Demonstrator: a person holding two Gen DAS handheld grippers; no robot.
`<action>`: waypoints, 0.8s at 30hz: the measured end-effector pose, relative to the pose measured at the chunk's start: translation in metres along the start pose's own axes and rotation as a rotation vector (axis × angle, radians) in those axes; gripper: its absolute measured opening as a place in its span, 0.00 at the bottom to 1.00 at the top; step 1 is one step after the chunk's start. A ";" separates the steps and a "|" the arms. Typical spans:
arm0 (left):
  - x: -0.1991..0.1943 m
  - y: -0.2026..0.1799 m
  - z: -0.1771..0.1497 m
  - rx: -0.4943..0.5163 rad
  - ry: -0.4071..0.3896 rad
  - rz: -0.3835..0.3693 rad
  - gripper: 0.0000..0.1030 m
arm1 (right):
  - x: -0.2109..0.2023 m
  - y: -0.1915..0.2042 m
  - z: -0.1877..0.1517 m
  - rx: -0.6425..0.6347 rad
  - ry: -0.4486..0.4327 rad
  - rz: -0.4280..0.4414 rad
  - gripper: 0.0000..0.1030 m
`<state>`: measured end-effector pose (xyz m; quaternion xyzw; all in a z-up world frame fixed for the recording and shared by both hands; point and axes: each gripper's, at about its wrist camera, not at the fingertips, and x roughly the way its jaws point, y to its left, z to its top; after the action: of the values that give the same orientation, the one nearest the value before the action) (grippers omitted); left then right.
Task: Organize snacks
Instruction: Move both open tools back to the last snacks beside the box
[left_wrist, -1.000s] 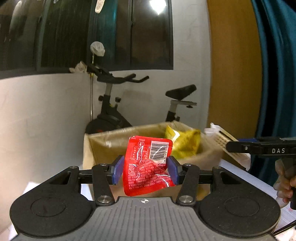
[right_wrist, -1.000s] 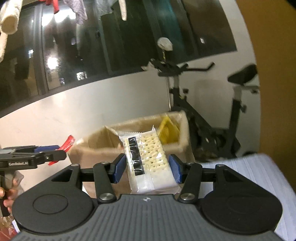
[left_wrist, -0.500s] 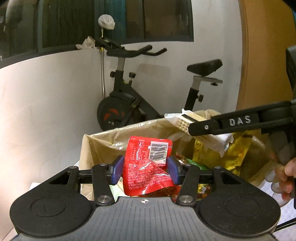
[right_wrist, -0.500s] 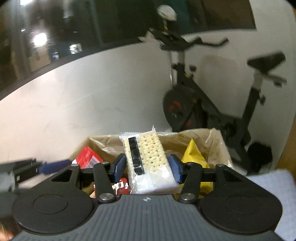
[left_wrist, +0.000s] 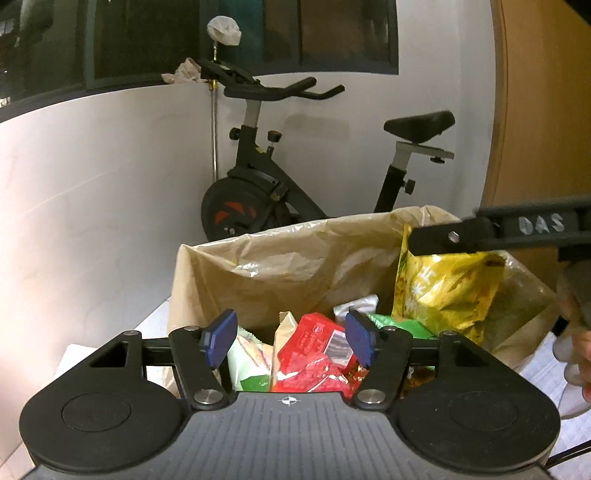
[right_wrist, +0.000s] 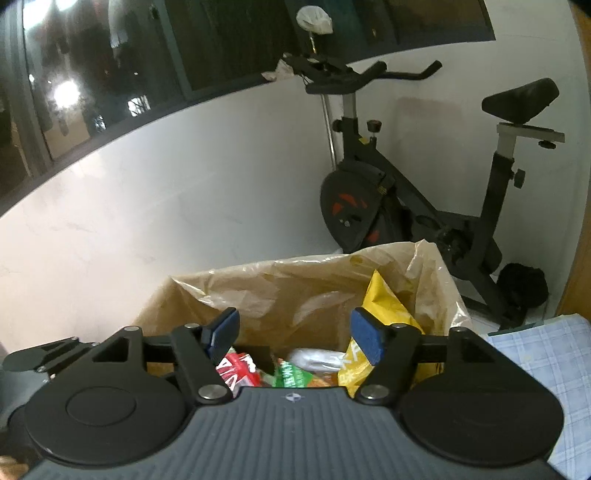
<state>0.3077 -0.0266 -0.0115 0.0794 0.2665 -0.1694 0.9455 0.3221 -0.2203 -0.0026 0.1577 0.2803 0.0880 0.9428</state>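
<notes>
Snacks (left_wrist: 314, 354) fill bag-lined box (left_wrist: 280, 258), yellow bag (left_wrist: 443, 291) upright.

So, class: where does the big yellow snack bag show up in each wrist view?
Left wrist: yellow snack bag stands right of centre, against the box's right side.
Right wrist: yellow snack bag stands right of centre, partly behind the right pad.
Shared landmark: exercise bike.

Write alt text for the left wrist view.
The left gripper, fingers opening and gripping nothing, hovers over a bag-lined box of snack packets, a red packet just below it. The right gripper's arm reaches in beside a yellow bag; an exercise bike stands behind.
</notes>
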 end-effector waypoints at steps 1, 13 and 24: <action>-0.004 0.000 0.000 -0.005 -0.006 -0.001 0.65 | -0.006 0.001 -0.002 -0.005 -0.005 0.011 0.68; -0.087 0.012 -0.056 -0.085 -0.107 -0.054 0.65 | -0.088 0.020 -0.070 -0.172 -0.121 0.041 0.68; -0.077 -0.010 -0.140 -0.118 -0.006 -0.102 0.65 | -0.108 0.011 -0.158 -0.187 -0.147 -0.019 0.68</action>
<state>0.1754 0.0190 -0.0891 0.0091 0.2767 -0.2013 0.9396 0.1435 -0.1980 -0.0698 0.0722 0.2024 0.0929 0.9722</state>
